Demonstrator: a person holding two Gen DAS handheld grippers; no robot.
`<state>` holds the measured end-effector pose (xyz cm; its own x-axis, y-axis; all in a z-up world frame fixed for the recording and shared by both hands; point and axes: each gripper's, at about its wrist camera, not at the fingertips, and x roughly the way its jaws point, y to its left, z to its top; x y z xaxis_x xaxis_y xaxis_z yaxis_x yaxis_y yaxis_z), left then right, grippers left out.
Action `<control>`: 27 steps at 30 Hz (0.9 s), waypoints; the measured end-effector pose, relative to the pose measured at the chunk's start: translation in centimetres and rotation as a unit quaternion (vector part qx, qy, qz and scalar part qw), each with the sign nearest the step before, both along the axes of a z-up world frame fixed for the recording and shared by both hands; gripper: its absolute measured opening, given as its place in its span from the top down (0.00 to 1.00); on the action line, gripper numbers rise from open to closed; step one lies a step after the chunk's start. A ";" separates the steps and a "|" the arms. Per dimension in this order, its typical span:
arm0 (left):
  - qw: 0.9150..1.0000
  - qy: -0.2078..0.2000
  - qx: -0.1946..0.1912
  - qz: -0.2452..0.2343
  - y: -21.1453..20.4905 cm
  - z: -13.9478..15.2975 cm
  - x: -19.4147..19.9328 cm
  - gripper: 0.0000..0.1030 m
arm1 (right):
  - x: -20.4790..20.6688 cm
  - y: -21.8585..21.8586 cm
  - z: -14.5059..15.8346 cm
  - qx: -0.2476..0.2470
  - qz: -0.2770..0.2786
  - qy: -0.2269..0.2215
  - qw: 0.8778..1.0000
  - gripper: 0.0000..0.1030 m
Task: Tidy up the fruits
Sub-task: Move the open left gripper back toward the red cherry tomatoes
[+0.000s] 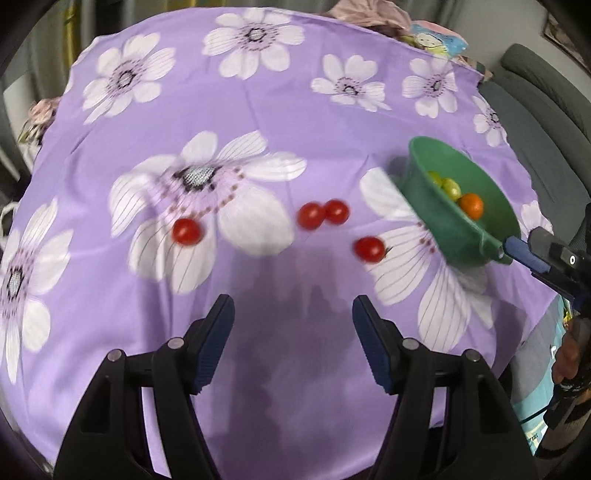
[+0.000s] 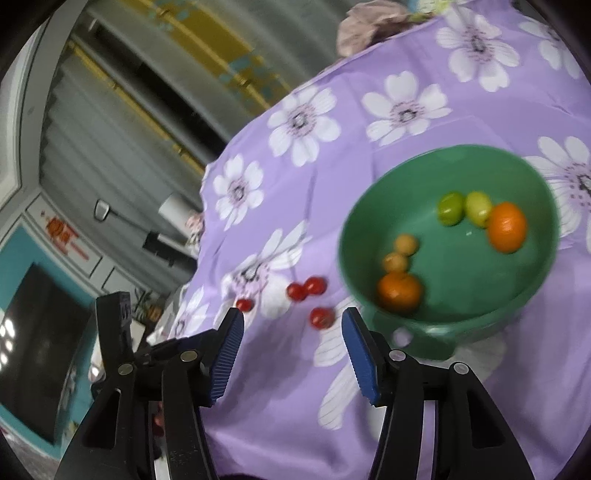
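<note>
Several red cherry tomatoes lie on the purple flowered cloth: one at the left (image 1: pixel 187 231), a touching pair (image 1: pixel 323 214) in the middle, one at the right (image 1: pixel 369 249). A green bowl (image 1: pixel 491 206) stands at the right and holds oranges (image 2: pixel 506 227), green fruits (image 2: pixel 451 208) and small yellow fruits (image 2: pixel 400 253). My left gripper (image 1: pixel 293 314) is open and empty, near side of the tomatoes. My right gripper (image 2: pixel 291 325) is open and empty beside the bowl (image 2: pixel 454 317); its finger (image 1: pixel 524 254) is at the bowl's rim in the left wrist view. The tomatoes (image 2: pixel 306 288) show beyond it.
The round table's edge curves close on all sides. Crumpled cloth (image 1: pixel 369 11) and a colourful packet (image 1: pixel 439 40) lie at the far edge. A grey chair (image 1: pixel 546 110) stands at the right. A dark screen (image 2: pixel 37 339) and a wall are off to the left.
</note>
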<state>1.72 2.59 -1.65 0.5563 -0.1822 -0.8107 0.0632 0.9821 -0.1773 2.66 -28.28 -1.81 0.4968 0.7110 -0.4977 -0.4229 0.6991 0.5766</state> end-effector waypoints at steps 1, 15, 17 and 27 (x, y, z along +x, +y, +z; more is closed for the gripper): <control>1.000 0.001 0.001 0.002 0.1 -0.1 -0.3 0.36 | -0.2 0.6 -0.2 -0.009 0.007 0.001 1.000 0.45; 1.000 -0.022 0.008 -0.002 0.2 0.2 -2.9 0.35 | -2.0 5.2 -1.6 -0.111 0.047 -0.002 0.993 0.45; 1.000 -0.020 0.007 0.003 0.6 0.0 -3.1 0.35 | -2.1 5.7 -1.8 -0.119 0.049 -0.001 0.992 0.45; 0.998 -0.021 -0.018 0.048 4.9 -0.7 -3.9 0.36 | -1.4 7.7 -2.8 -0.172 0.050 0.002 0.984 0.45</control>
